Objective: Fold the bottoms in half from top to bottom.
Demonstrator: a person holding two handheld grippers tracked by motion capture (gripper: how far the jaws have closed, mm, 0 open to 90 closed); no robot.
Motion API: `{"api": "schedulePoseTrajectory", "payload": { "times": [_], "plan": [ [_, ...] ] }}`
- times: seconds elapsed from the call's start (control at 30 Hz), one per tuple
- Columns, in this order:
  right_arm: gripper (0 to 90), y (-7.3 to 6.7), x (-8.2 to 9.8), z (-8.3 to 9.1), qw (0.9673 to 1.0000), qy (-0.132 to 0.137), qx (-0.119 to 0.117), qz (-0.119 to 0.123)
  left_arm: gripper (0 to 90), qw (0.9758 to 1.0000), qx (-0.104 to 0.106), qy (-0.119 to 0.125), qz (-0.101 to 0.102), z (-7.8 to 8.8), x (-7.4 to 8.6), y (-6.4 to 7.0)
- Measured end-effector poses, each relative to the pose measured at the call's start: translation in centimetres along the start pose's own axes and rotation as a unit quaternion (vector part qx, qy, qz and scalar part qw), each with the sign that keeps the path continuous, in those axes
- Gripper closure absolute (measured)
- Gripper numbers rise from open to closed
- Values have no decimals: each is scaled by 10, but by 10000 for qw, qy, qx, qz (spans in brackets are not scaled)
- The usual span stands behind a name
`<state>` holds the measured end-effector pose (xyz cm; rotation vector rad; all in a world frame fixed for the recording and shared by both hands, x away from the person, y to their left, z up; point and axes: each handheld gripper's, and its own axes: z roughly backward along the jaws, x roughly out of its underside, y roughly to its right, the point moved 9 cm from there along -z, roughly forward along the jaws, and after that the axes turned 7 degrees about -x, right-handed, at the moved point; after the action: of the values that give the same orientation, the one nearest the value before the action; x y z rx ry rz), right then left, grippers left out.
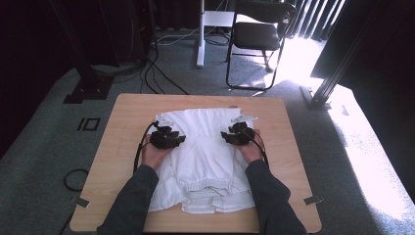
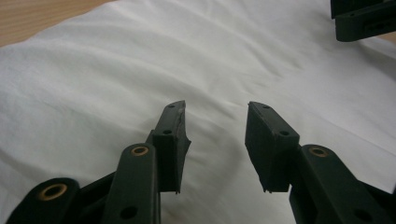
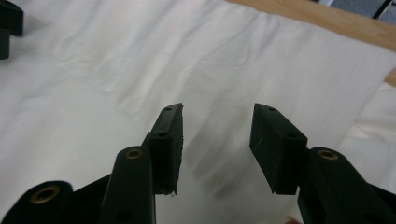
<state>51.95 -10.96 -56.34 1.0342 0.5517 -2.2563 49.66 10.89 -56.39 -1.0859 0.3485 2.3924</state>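
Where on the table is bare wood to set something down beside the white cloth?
Bare wood runs along the table's far edge behind the cloth, and in strips at its left and right sides. The middle is crowded: cloth, with both tongs, left and right, over it.

Two dark grey long sleeves entered from the bottom of the high view. Each hand carried a matt black hand-held gripper, the left hand-held gripper (image 1: 166, 137) at centre left and the right hand-held gripper (image 1: 238, 133) at centre right, each trailing a thin black looping cable. Close up, the jaws were blocky black pads on arms with brass-ringed pivot holes and small screw holes.
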Motion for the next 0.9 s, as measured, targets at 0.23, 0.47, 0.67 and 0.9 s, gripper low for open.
{"api": "schedulePoseTrajectory", "payload": {
  "times": [0.23, 0.47, 0.67, 0.9],
  "plan": [
    [518, 21, 29, -29, 9980, -429, 235, -394, 566, 9995, 103, -287, 95, -29, 21, -7],
    [521, 13, 47, -17, 9983, -346, 262, -381, 568, 9984, 497, -205, 157, -19, 39, 5],
    [521, -10, 72, 9, 9985, -390, 183, -336, 568, 9973, 712, -180, -43, 4, 61, 29],
    [522, -28, 94, 32, 9985, -423, 55, -332, 566, 9950, 924, -275, -265, 23, 79, 50]
  ]
}}
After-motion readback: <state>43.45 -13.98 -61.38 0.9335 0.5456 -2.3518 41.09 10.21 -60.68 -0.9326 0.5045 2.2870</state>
